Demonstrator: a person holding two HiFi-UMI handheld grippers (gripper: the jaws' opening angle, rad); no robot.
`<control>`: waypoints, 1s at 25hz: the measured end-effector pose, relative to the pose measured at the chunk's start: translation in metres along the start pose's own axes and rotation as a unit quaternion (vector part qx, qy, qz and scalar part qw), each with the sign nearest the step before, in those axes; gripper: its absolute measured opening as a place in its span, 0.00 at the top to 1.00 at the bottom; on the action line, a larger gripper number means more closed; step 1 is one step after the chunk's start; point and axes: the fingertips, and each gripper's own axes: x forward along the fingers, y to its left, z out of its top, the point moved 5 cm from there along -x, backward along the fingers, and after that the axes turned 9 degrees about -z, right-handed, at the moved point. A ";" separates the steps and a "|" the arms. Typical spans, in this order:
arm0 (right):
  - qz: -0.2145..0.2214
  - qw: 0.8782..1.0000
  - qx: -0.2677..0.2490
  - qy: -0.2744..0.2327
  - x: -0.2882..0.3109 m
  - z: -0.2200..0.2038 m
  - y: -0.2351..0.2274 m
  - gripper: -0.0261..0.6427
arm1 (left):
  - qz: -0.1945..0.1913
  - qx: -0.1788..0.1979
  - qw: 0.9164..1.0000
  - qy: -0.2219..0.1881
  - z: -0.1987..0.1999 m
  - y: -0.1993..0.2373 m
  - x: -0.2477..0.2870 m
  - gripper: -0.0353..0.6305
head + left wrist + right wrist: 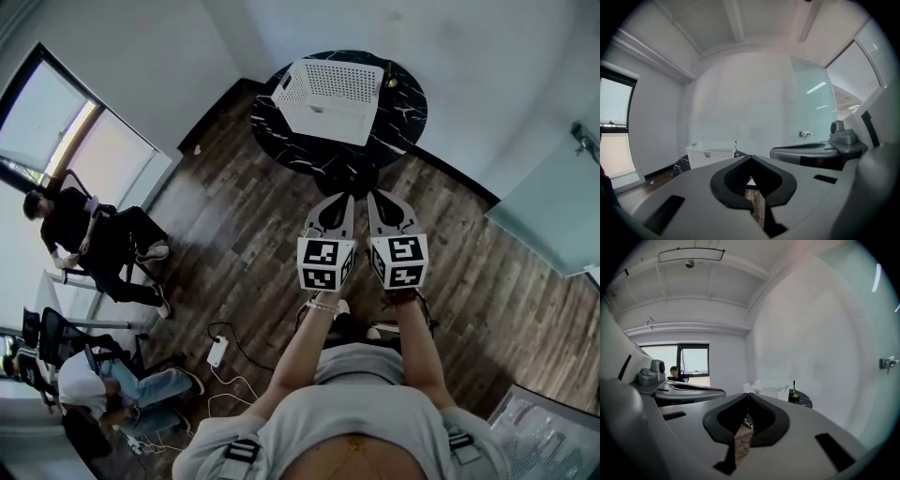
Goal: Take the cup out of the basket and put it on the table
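Note:
A white perforated basket [328, 96] stands on the round black marble table [302, 155] at the top of the head view. No cup shows in any view. My left gripper [347, 196] and right gripper [374, 194] are held side by side over the wood floor, short of the table and pointing at it. Both are shut with nothing between the jaws. The left gripper view has the basket [711, 153] far ahead at the left of the closed tips [751, 159]. The right gripper view has the basket [769, 391] just right of the closed tips [747, 396].
A small brass-coloured stand with a thin stem [389, 82] sits on the table right of the basket. Two seated people [94, 234] and chairs are at the left. A power strip [217, 352] with cables lies on the floor. A glass partition [548, 216] stands at the right.

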 end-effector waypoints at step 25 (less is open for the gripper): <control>-0.051 0.999 -0.003 0.002 0.080 0.008 0.032 0.95 | -0.055 0.003 0.998 0.001 0.009 0.087 0.029 0.94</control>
